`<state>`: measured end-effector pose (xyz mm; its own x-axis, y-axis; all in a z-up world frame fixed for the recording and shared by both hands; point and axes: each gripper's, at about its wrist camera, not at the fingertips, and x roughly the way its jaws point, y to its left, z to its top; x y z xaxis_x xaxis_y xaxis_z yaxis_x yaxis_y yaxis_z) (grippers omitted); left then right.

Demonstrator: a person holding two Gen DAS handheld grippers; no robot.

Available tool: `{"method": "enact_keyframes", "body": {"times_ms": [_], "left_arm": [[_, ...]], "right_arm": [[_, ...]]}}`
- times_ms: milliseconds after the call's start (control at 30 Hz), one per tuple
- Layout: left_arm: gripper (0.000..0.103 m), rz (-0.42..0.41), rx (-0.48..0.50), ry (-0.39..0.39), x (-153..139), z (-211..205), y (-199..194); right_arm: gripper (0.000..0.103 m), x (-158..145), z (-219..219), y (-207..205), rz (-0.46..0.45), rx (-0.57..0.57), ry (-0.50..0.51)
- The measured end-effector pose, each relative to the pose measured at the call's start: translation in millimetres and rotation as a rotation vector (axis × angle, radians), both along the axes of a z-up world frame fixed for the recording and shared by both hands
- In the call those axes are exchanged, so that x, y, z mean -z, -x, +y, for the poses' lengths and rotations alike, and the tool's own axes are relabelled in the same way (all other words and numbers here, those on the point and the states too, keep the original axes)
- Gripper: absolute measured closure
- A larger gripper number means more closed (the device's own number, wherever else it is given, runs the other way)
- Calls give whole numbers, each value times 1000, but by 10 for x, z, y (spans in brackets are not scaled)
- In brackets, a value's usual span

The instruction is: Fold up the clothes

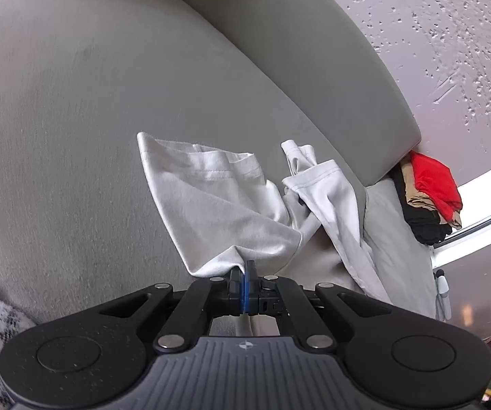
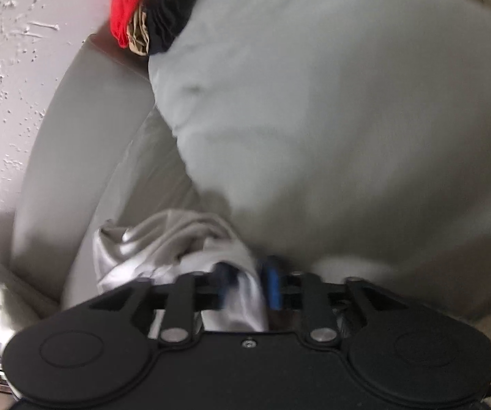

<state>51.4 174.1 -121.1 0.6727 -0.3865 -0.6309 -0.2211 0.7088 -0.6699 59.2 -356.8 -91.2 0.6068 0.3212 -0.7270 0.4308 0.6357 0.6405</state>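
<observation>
A white garment hangs crumpled in front of the grey sofa, its hem and a sleeve showing. My left gripper is shut on its lower edge, the blue pads pressed together on the cloth. In the right wrist view, which is blurred, the same white garment is bunched between the fingers of my right gripper. The jaws stand a little apart with cloth filling the gap.
The grey sofa seat and backrest fill the left wrist view. A large grey cushion sits ahead of the right gripper. A pile of red, tan and black clothes lies on the sofa's end, also in the right view. A textured wall is behind.
</observation>
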Motion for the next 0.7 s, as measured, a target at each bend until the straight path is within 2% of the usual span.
{"method": "enact_keyframes", "body": {"times_ms": [200, 333, 367, 400, 500, 567, 633, 700], "left_arm": [[103, 9, 9, 17, 26, -8, -1], [103, 11, -3, -12, 12, -27, 13], [103, 12, -5, -19, 8, -32, 16], [103, 12, -8, -26, 5, -37, 20], [103, 15, -16, -44, -8, -45, 38], [103, 12, -7, -33, -20, -43, 62], [103, 22, 17, -24, -1, -68, 48], [103, 35, 44, -16, 24, -98, 26]], "right_arm": [[70, -7, -51, 70, -37, -34, -46], [71, -22, 28, -21, -44, -106, 37], [81, -48, 47, -40, -61, -98, 69], [99, -108, 33, -7, -87, -48, 98], [100, -287, -20, 95, -158, 97, 175], [100, -371, -116, 175, -155, 152, 137], [100, -315, -167, 152, -116, 118, 82], [95, -260, -218, 128, -76, 84, 28]]}}
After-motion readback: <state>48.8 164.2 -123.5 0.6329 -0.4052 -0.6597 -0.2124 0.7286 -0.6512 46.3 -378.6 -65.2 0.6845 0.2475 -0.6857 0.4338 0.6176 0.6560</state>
